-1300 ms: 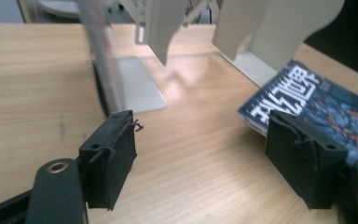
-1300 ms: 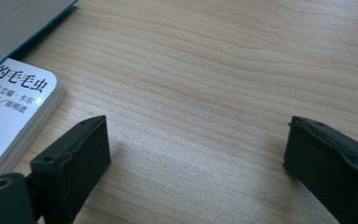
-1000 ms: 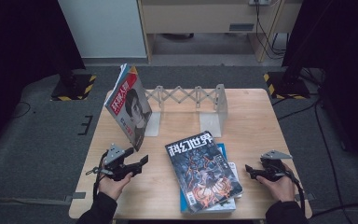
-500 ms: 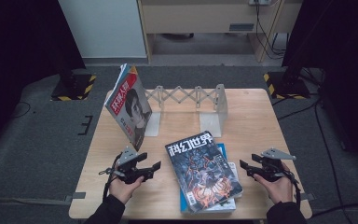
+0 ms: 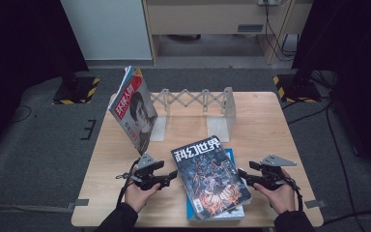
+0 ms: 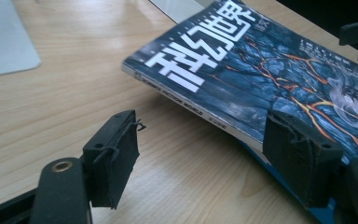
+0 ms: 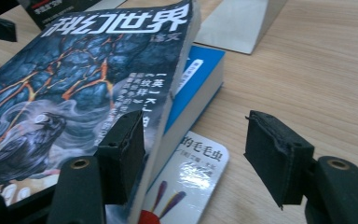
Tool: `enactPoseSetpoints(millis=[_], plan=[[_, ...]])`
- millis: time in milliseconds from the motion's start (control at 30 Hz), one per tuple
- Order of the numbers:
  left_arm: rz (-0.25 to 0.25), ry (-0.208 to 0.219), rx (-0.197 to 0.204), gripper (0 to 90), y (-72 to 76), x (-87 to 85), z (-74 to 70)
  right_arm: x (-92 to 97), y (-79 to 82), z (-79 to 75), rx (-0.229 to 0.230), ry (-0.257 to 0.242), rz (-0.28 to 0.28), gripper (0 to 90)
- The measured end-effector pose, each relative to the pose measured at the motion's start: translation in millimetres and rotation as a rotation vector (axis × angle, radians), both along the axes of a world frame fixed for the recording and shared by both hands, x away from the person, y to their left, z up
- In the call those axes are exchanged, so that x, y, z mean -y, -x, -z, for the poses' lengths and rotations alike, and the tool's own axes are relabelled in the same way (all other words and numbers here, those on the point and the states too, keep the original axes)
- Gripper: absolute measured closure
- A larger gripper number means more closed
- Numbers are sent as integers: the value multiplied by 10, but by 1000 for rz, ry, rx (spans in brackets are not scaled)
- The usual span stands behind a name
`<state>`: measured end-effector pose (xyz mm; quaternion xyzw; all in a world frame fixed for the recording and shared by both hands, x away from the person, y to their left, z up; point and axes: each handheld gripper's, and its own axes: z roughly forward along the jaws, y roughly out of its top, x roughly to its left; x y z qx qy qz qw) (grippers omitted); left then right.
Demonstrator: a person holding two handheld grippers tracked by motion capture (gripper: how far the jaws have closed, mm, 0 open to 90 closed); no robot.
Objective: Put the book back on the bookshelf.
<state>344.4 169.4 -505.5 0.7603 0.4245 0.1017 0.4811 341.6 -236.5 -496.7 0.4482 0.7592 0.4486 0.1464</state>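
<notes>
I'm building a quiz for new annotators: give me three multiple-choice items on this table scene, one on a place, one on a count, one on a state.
1. Where does the dark magazine lie?
A. On a blue book
B. Inside the rack
C. On the floor

2. How many magazines lean upright at the rack?
A. None
B. One
C. Three

3. How do the left gripper's jaws stand?
A. Clamped on the magazine
B. Apart, nothing pressed between them
C. Shut on a pen

Key: 1 A, the blue book shows under its edge. 2 B, only the red-titled magazine stands there. 3 B, bare table shows between the pads.
</notes>
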Motion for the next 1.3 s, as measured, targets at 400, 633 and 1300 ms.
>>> enactPoseSetpoints(millis=[400, 633, 1300], plan=[[49, 44, -60, 256, -43, 227, 75, -129, 17, 18, -16, -24, -49, 407], [48, 80, -86, 192, -82, 266, 135, -182, 21, 34, -30, -36, -67, 418], [113, 134, -98, 277, -97, 385, 138, -261, 15, 71, -46, -65, -105, 462]])
